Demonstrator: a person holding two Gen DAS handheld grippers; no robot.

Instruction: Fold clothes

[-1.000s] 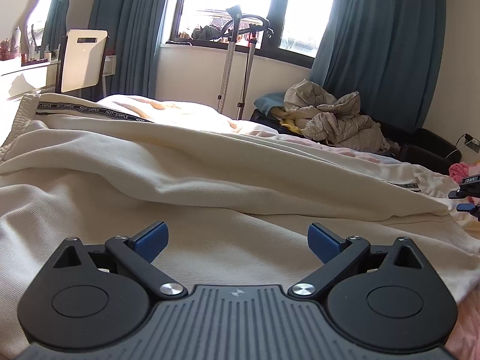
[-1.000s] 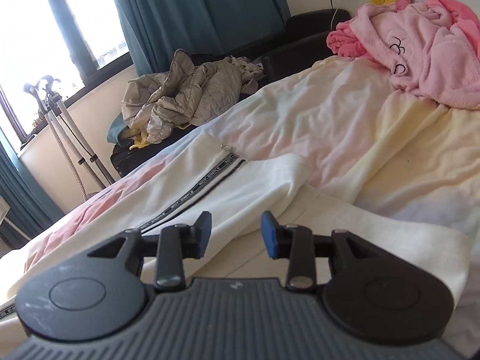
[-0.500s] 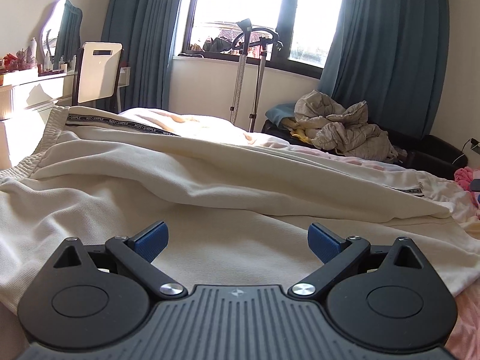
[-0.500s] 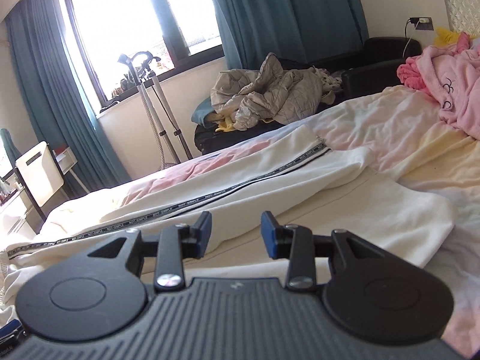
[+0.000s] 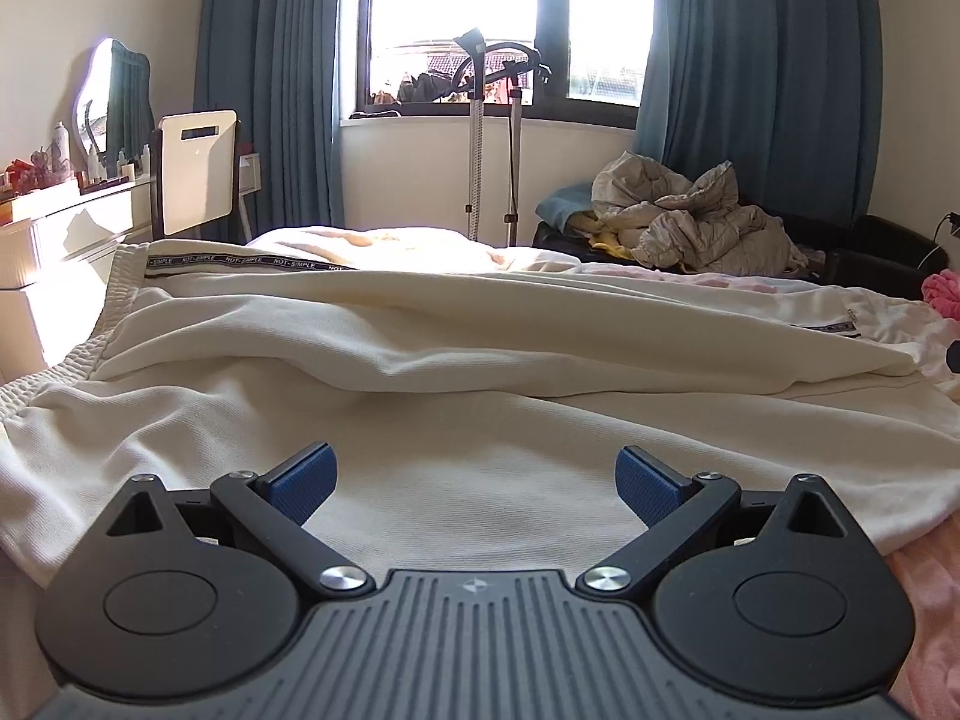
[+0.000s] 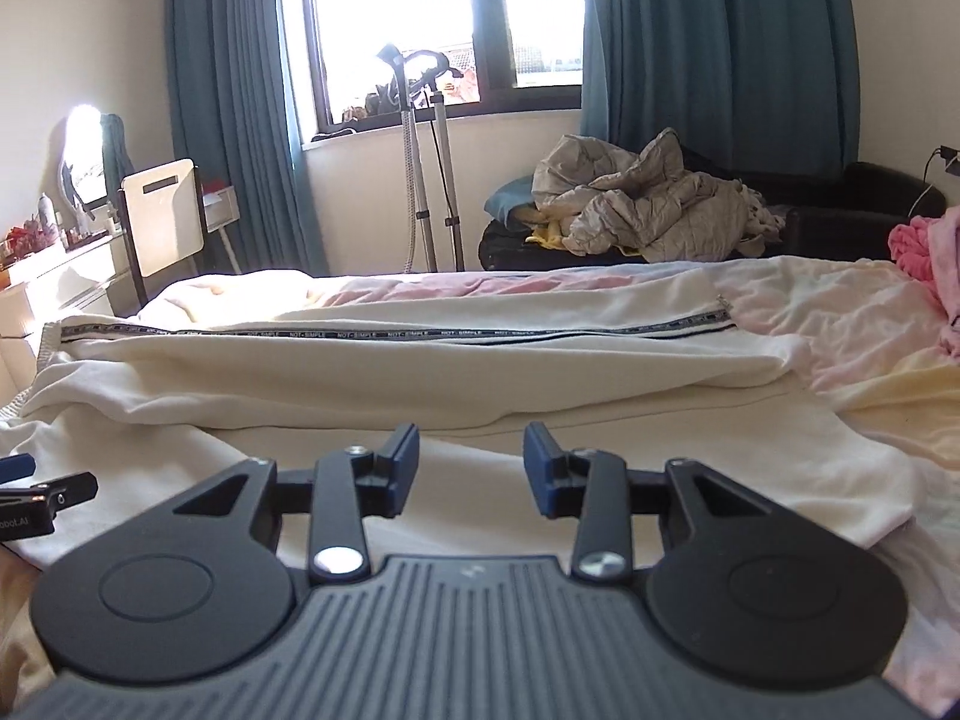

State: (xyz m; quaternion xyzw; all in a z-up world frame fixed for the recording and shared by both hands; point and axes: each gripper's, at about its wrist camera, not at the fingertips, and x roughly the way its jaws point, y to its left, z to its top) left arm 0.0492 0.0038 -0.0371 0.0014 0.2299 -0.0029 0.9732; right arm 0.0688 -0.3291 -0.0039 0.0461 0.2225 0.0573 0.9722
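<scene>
"NOT-SIMPLE" is repeated along the black tape [image 5: 252,263] sewn on the cream trousers [image 5: 480,360], beside the ribbed waistband [image 5: 114,300].

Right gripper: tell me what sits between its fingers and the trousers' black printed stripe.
Only cream trousers cloth: a folded ridge lies between the right gripper, its jaws opening on nothing, and the stripe. The right wrist view shows it.

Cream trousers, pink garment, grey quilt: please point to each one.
Cream trousers [image 6: 420,372]: right wrist view, on the upper folded leg.
Pink garment [image 6: 918,246]: right wrist view, on its left edge.
Grey quilt [image 5: 690,222]: left wrist view, on its crumpled middle.
</scene>
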